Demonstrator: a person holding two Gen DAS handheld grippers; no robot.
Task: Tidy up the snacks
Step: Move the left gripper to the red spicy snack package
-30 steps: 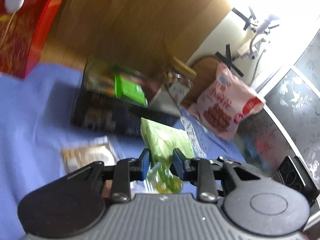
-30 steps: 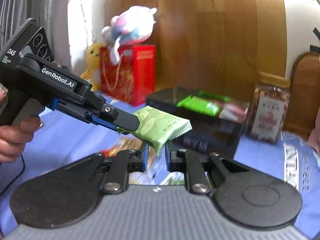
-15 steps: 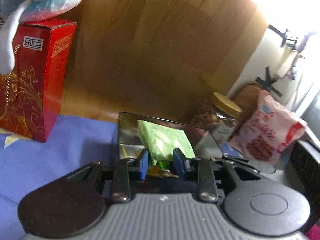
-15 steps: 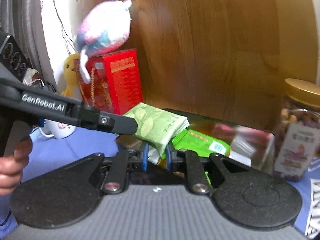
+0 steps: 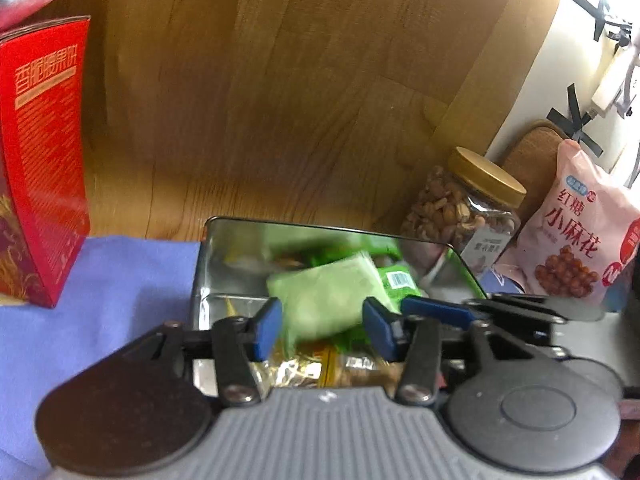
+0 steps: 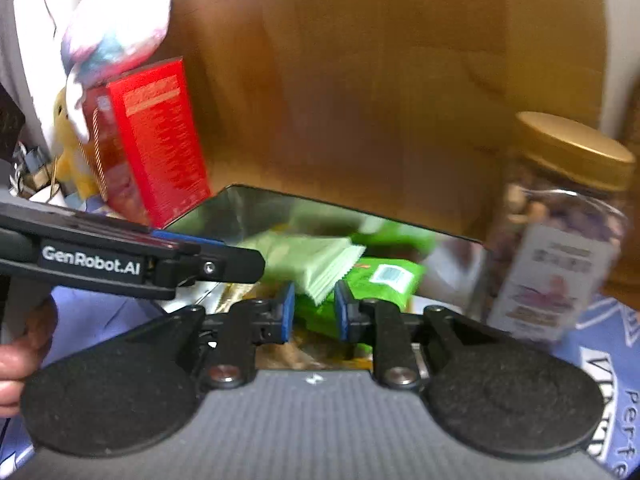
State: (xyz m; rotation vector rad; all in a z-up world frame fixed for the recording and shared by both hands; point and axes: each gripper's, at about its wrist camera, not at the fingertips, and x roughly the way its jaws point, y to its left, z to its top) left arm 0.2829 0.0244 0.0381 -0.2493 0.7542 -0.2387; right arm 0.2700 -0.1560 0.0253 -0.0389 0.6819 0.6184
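Note:
A pale green snack packet (image 5: 328, 300) lies blurred over the open metal tin (image 5: 224, 240), on top of other snacks. My left gripper (image 5: 320, 326) is open just above the tin, its blue pads (image 5: 266, 324) apart on either side of the packet and off it. In the right wrist view the packet (image 6: 312, 260) sits in the tin (image 6: 256, 200) beside a bright green packet (image 6: 384, 276). My right gripper (image 6: 314, 310) hovers at the tin's near edge with a narrow gap between its pads, holding nothing. The left gripper's finger (image 6: 216, 264) reaches in from the left.
A red box (image 5: 40, 160) stands left of the tin with a plush toy (image 6: 116, 28) on it. A gold-lidded nut jar (image 5: 468, 208) and a pink snack bag (image 5: 576, 232) stand to the right. A wooden board is behind. The cloth (image 5: 100, 280) is purple-blue.
My left gripper carried the pale green packet over the tin, then opened and let it go. The packet has dropped onto the snacks inside. My right gripper moved closer to the tin.

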